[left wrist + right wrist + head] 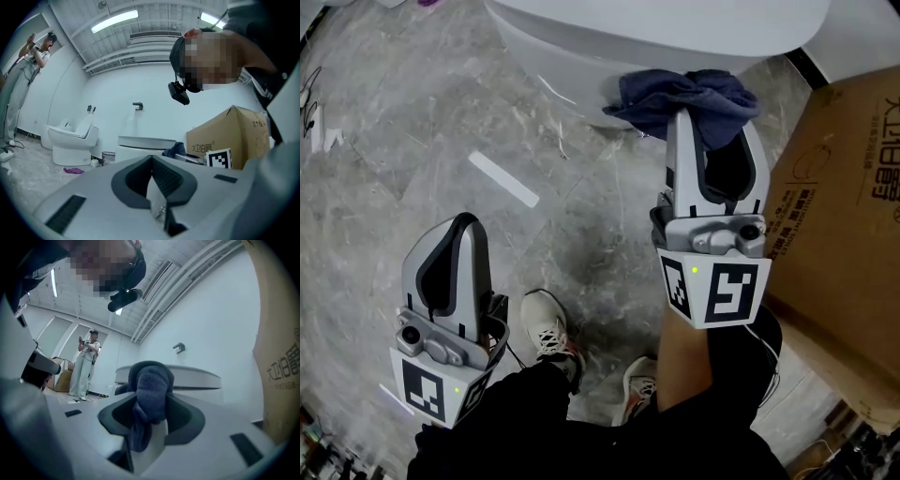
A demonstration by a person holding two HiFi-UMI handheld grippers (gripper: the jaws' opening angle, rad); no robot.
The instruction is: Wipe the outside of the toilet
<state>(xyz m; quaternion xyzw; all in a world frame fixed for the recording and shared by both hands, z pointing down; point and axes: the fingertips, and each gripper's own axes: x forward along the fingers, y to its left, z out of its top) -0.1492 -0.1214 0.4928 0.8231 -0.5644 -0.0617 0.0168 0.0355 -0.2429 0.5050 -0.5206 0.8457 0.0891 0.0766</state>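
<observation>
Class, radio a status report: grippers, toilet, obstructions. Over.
Left gripper shut, empty. Right gripper shut on blue cloth, at the toilet bowl's outside. Cardboard box close beside right gripper.

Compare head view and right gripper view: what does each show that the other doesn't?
Head view only: the person's white sneakers and a flat white strip lying on the grey marble floor.
Right gripper view only: a standing person in light clothes in the background, and a small dark wall fitting.
Both: the right gripper shut on the dark blue cloth, the white ceramic toilet beyond it, and the brown cardboard box.
</observation>
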